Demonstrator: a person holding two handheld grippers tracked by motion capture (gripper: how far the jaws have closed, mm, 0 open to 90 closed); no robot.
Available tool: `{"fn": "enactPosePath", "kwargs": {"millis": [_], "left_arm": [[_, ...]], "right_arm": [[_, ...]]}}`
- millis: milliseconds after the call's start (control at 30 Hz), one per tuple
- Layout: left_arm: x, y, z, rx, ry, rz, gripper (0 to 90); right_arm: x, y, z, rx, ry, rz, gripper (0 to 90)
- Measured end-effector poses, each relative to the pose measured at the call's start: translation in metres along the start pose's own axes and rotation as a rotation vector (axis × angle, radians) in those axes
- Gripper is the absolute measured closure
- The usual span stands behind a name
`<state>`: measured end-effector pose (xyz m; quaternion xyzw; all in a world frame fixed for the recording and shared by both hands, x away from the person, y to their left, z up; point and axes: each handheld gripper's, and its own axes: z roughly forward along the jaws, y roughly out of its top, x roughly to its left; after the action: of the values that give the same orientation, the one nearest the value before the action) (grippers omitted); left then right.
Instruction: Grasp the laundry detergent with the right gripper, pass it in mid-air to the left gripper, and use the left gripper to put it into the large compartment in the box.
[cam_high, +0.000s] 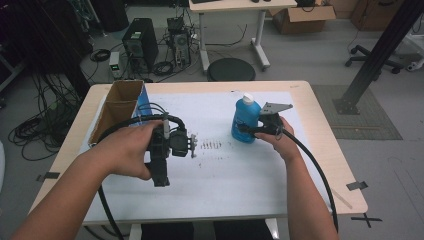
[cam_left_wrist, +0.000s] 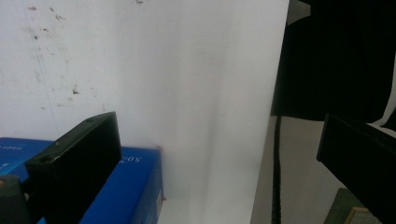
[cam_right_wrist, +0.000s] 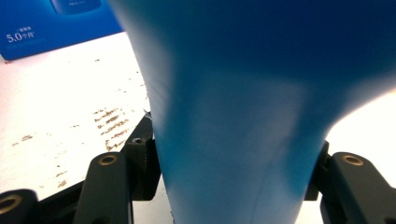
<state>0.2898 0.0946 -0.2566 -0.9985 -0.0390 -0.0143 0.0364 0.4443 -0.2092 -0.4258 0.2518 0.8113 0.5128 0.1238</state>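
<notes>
Gripping blue bottle (cam_high: 245, 120), right gripper (cam_high: 252, 131); contents unclear.

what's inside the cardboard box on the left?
The cardboard box is open-topped; its bare brown inner walls show. Its floor and any contents are hidden by its near wall, and the left tool sits in front.

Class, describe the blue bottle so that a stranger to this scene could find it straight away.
Start at the white sheet covering the wooden table. Right of its centre stands a blue plastic bottle with a white cap, upright, clamped between the right gripper's fingers. Unlike the blue box near the cardboard box at the left, it is rounded.
</notes>
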Motion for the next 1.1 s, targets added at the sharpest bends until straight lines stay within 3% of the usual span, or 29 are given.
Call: {"fn": "enactPosePath", "kwargs": {"millis": [367, 567, 833, 933, 967, 1100], "left_arm": [[0.001, 0.002, -0.001, -0.002, 0.009, 0.003, 0.3], [0.001, 0.001, -0.003, -0.003, 0.012, -0.001, 0.3], [0.003, -0.003, -0.013, -0.01, 0.031, -0.006, 0.2], [0.005, -0.002, -0.018, -0.019, 0.035, -0.006, 0.2], [0.006, 0.0, -0.022, -0.025, 0.035, -0.001, 0.2], [0.008, 0.004, -0.027, -0.027, 0.034, 0.002, 0.2]], "right_arm": [[0.001, 0.002, 0.0, 0.014, 0.0, -0.016, 46.3], [0.004, 0.008, -0.004, -0.009, 0.032, -0.018, 46.6], [0.012, 0.031, -0.029, -0.004, 0.064, -0.069, 46.5], [0.017, 0.038, -0.041, -0.02, 0.097, -0.085, 46.5], [0.021, 0.043, -0.048, -0.031, 0.129, -0.095, 46.4], [0.031, 0.05, -0.056, -0.02, 0.161, -0.128, 46.2]]}}
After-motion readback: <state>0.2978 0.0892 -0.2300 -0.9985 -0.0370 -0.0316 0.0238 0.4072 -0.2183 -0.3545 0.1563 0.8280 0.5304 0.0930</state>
